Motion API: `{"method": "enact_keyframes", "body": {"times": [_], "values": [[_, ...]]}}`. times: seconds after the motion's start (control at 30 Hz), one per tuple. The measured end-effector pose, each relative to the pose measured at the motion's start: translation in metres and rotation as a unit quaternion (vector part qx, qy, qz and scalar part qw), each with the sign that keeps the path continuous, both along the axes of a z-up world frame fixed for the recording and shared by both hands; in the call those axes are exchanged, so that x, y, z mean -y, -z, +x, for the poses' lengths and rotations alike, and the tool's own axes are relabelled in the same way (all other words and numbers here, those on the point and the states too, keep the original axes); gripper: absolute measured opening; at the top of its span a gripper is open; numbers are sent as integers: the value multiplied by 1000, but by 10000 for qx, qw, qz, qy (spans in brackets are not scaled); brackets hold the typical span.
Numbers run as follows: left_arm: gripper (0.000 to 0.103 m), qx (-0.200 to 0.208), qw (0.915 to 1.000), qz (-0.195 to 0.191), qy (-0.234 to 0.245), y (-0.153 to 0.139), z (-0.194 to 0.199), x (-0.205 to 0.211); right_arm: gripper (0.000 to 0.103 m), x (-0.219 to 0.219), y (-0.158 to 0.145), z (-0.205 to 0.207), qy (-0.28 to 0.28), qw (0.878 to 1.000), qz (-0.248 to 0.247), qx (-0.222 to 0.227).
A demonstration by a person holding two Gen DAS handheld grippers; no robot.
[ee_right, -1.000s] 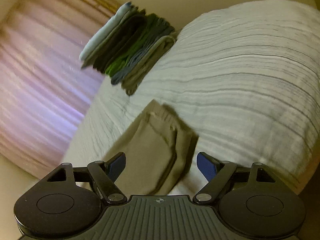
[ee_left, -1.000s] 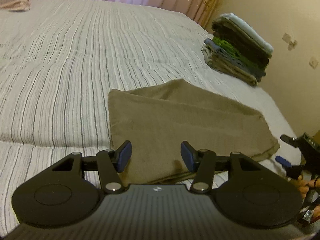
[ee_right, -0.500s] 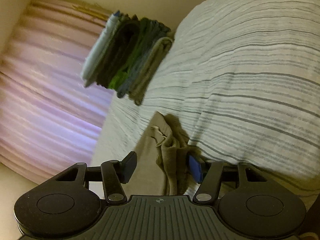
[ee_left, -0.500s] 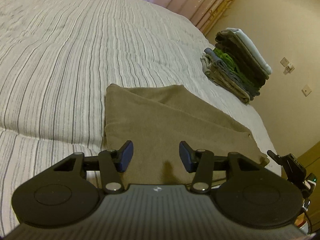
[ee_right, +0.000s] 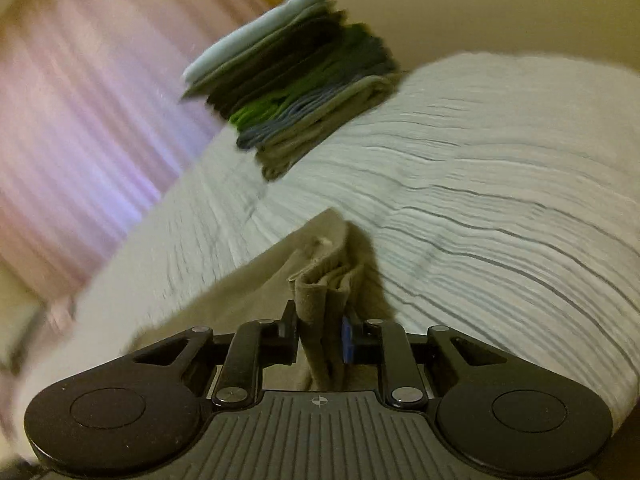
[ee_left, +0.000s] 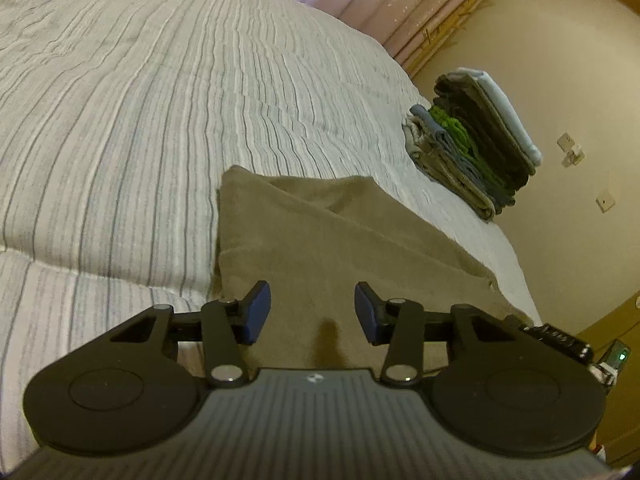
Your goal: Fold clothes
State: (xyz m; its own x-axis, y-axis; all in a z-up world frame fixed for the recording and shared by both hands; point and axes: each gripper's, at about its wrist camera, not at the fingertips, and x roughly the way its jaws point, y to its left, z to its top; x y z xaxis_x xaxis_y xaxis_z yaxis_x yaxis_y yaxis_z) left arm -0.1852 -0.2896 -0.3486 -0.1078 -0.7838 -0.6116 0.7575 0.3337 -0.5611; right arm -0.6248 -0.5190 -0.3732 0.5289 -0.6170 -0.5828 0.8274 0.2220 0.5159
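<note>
Pinching a bunched corner of the brown cloth [ee_right: 320, 300], the right tool [ee_right: 320, 340] probably meant to carry a fold across; the left tool [ee_left: 312, 312] hung wide apart over the cloth on the bed [ee_left: 120, 120], gripping nothing.

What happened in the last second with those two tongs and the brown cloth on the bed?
The right tongs, open a second ago, moved in and shut on a bunched edge of the brown cloth. The left tongs stayed open, hovering over the cloth, and tipped lower toward it. The cloth still lies partly folded on the striped bedspread, and the stack of folded clothes has not moved.
</note>
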Motion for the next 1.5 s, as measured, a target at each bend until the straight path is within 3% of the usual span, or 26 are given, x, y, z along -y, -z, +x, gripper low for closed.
{"method": "enact_keyframes", "body": {"times": [0.07, 0.17, 0.27, 0.33, 0.43, 0.57, 0.7, 0.8, 0.83, 0.93, 0.97, 1.03, 1.17, 1.37, 1.5], "values": [[40, -18, 10000, -37, -47, -2, 4, -4, 20, 4, 8, 6, 174, 9994, 209, -211], [40, -76, 9998, -106, -119, -4, 13, -14, 17, 0, 7, 12, 223, 9992, 85, -307], [40, -230, 9992, -144, -280, -4, 27, -26, 16, -19, -13, 35, 64, 9947, -596, -835], [40, -358, 9984, -155, -412, -1, 37, -34, 16, -38, -31, 63, -232, 9827, -1264, -1330], [40, -454, 9971, -138, -594, 3, 49, -48, 16, -81, -54, 118, -1025, 9508, -2269, -1846], [40, -584, 9952, -78, -781, 10, 59, -65, 16, -152, -63, 194, -2319, 8817, -3461, -2213], [40, -691, 9939, 6, -863, 17, 65, -77, 16, -204, -25, 246, -3385, 8233, -3722, -2630], [40, -706, 9939, 7, -845, 17, 68, -83, 16, -224, 11, 268, -3785, 7943, -3612, -3087], [40, -705, 9940, -5, -837, 16, 69, -84, 16, -227, 12, 269, -3754, 7918, -3678, -3112], [40, -723, 9938, -26, -843, 17, 72, -86, 16, -230, -8, 267, -3616, 8013, -3884, -2764], [40, -737, 9936, -31, -853, 17, 72, -86, 16, -234, -15, 268, -3619, 7981, -4030, -2640], [40, -759, 9934, -49, -862, 18, 73, -86, 16, -244, -20, 273, -3745, 7851, -4231, -2539], [40, -736, 9937, -58, -845, 19, 72, -88, 16, -255, 4, 290, -4077, 7596, -4109, -2966], [40, -753, 9932, -57, -881, 20, 74, -92, 16, -266, 4, 282, -4296, 7404, -4393, -2725], [40, -711, 9936, -59, -871, 18, 70, -93, 17, -264, 23, 293, -4383, 7259, -4206, -3227]]}}
